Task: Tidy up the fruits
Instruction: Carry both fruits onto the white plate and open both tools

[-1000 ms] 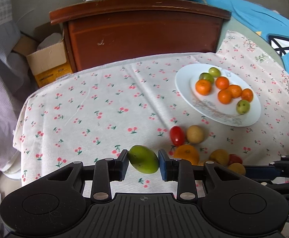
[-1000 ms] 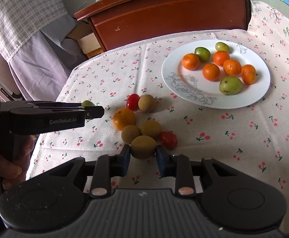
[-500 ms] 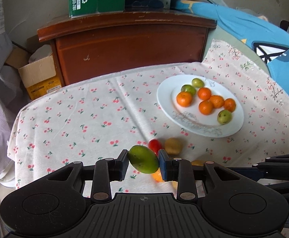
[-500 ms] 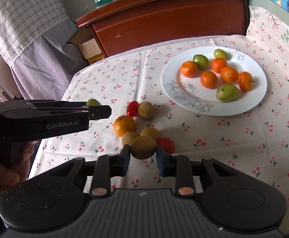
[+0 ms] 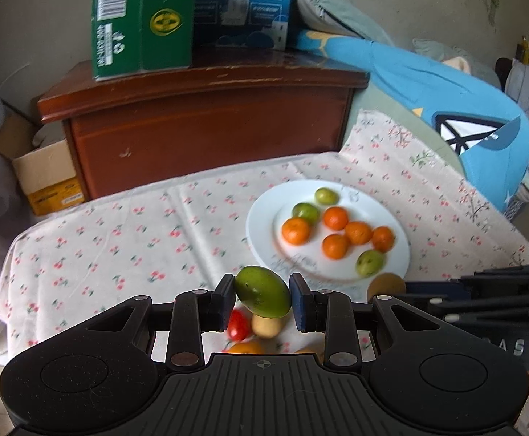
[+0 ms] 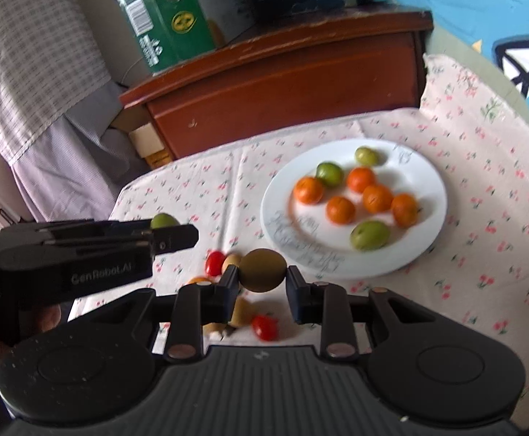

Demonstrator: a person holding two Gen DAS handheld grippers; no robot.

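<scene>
A cherry-print tablecloth (image 6: 199, 189) carries a white plate (image 6: 424, 178) and loose fruits (image 6: 264, 327).

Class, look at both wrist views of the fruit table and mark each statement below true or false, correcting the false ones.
1. The left gripper holds a green fruit. True.
2. The right gripper is empty. False: it is shut on a brown fruit.
3. The white plate holds five orange fruits and three green ones. True.
4. The plate sits on a bare wooden table. False: it sits on a cloth with a cherry print.
5. Both red tomatoes lie on the plate. False: the red tomatoes lie on the cloth, off the plate.
</scene>
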